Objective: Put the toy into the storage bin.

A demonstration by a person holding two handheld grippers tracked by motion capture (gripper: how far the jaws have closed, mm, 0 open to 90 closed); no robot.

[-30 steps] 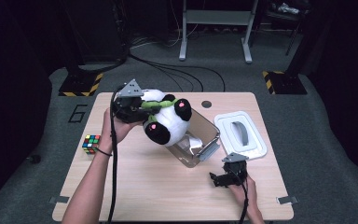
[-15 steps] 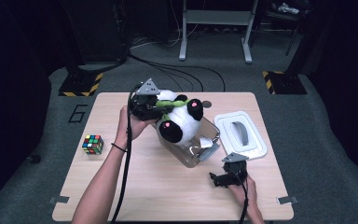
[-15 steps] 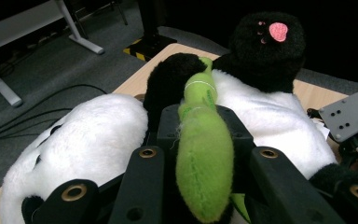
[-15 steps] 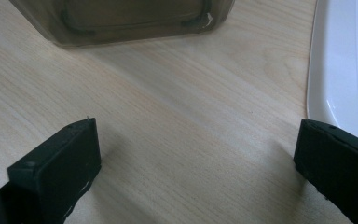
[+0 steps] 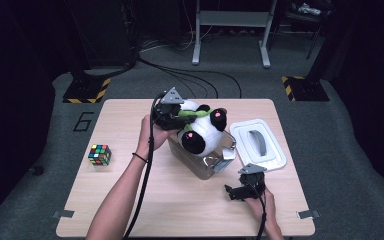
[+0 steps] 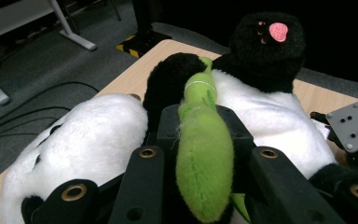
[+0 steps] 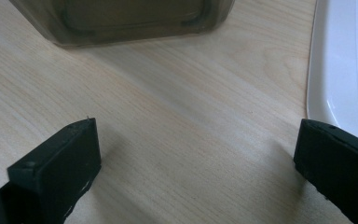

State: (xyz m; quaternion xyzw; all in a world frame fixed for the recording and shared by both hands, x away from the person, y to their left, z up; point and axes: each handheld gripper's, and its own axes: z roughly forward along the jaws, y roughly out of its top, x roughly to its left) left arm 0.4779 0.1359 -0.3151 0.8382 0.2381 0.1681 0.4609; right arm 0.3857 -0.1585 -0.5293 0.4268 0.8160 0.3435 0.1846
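**Panda held by its green stalk, over the bin**

Left gripper [image 5: 176, 114] has its fingers clamped on the green plush stalk [image 6: 200, 154] sewn to the stuffed panda [image 5: 202, 131]. In the left gripper view the stalk is squeezed between the two black fingers, the white body and a black paw beyond. Toy sits at centre frame in the high view, hanging over the clear plastic bin [image 5: 205, 165] and partly down in its mouth.

Handling, as I judge it: light, soft, squashy, not fragile, fabric not slippery. Stalk is a thin floppy handle, so the body will swing and sag below it. A limb or the stalk root would give better control. Bulky against the bin opening; likely needs pushing in.

Containers: what else is in the bin I can't tell, as the toy covers it. White lid [image 5: 259, 144] lies flat on the desk [image 5: 130, 200] just right of the bin.

Right gripper [image 5: 245, 186], lower right, fingers wide apart, nothing between them, low over the desk.

Puzzle cube [image 5: 100, 154] at left, well apart.
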